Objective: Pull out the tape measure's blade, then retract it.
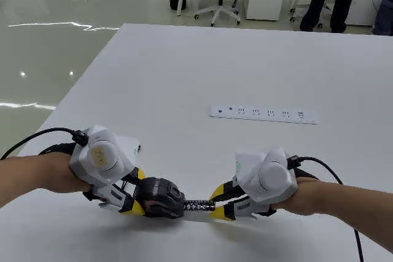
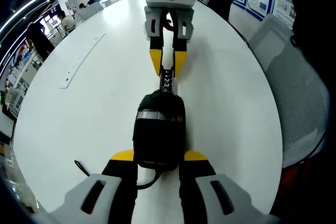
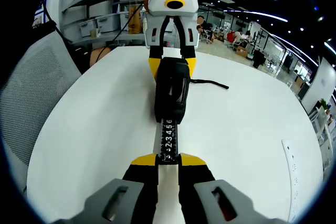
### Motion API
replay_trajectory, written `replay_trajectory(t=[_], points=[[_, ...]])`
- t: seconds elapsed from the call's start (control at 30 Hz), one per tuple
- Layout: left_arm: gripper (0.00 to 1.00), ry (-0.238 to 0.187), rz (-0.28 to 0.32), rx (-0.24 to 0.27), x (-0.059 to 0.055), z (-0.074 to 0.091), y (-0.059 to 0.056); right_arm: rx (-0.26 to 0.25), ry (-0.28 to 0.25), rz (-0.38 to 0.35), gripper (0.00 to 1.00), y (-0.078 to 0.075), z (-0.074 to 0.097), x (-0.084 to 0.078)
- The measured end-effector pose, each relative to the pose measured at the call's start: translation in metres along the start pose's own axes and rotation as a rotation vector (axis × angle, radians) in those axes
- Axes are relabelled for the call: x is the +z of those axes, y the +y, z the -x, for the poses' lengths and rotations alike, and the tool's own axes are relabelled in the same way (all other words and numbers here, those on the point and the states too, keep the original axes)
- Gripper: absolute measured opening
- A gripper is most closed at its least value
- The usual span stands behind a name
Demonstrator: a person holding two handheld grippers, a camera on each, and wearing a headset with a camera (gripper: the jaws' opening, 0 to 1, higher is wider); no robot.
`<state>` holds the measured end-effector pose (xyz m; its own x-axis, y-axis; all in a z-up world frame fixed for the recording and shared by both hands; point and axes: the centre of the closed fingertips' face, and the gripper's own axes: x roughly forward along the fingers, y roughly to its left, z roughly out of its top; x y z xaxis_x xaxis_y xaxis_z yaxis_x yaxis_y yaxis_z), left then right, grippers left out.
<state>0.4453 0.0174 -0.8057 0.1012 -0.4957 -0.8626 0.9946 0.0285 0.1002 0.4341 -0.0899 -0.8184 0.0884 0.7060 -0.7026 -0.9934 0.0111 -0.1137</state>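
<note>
White table [image 1: 184, 78]; blade [image 3: 167, 141] numerals clear, right gripper view.

My headset camera looks forward and down on the white tabletop [image 1: 184, 78] from close above. My two gripper cameras sit low and face each other, both sharing the black boxy tape measure [image 2: 159, 129] close between them.

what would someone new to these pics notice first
First, two yellow-tipped grippers face each other at the near edge of the white table: the left gripper clamps a black tape measure, and the right gripper pinches its numbered blade, which spans the short gap between them. Farther back on the table lies a white power strip.
</note>
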Motion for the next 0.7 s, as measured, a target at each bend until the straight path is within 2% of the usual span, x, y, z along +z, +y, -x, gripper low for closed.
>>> replay_trajectory(t=[0.7], points=[[0.25, -0.002, 0.004, 0.001, -0.0003, 0.0006, 0.0007, -0.003, 0.009, 0.003, 0.13, -0.0001, 0.0077, -0.0062]])
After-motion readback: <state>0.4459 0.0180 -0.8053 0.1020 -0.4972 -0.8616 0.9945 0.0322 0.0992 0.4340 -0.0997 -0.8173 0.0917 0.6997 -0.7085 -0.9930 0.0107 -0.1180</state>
